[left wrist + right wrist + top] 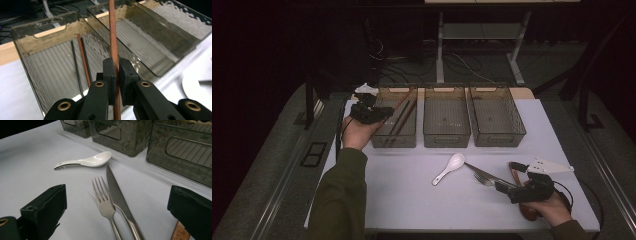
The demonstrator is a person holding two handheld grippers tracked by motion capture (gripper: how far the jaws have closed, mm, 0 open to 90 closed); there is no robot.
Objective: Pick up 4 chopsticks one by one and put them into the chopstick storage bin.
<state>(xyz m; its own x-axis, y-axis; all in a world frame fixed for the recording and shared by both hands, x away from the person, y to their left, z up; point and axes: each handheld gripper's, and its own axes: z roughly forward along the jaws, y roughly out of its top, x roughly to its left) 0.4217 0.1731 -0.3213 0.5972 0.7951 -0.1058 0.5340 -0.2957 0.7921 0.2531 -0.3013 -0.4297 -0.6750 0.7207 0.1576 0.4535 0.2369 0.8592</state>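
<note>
Chopstick [113, 32] is the thing being moved now: a thin, round, reddish-brown wooden stick. The left gripper [116, 75] has its two black jaws squeezed tight on it, and the stick pokes up past them, over the left bin [23, 47]. That bin is see-through smoky plastic with a ridged floor and a handle hole in its end wall. More sticks [83, 62] already lie on its floor, one reddish and two dark.

To do this step well, I think the hand should tip the stick so it lies the same way as the others, bring it low inside the walls, and only then let go. If it drops from high up, it may bounce or lean on the rim.

The right gripper [117, 210] rests low on the white table [30, 157] with its jaws wide apart, holding nothing. Between them lie a shiny metal fork [103, 200] and a knife [116, 192], side by side and touching. A smooth white spoon [87, 161] lies just past them. The middle bin [446, 116] and the right bin [496, 116] look bare.
</note>
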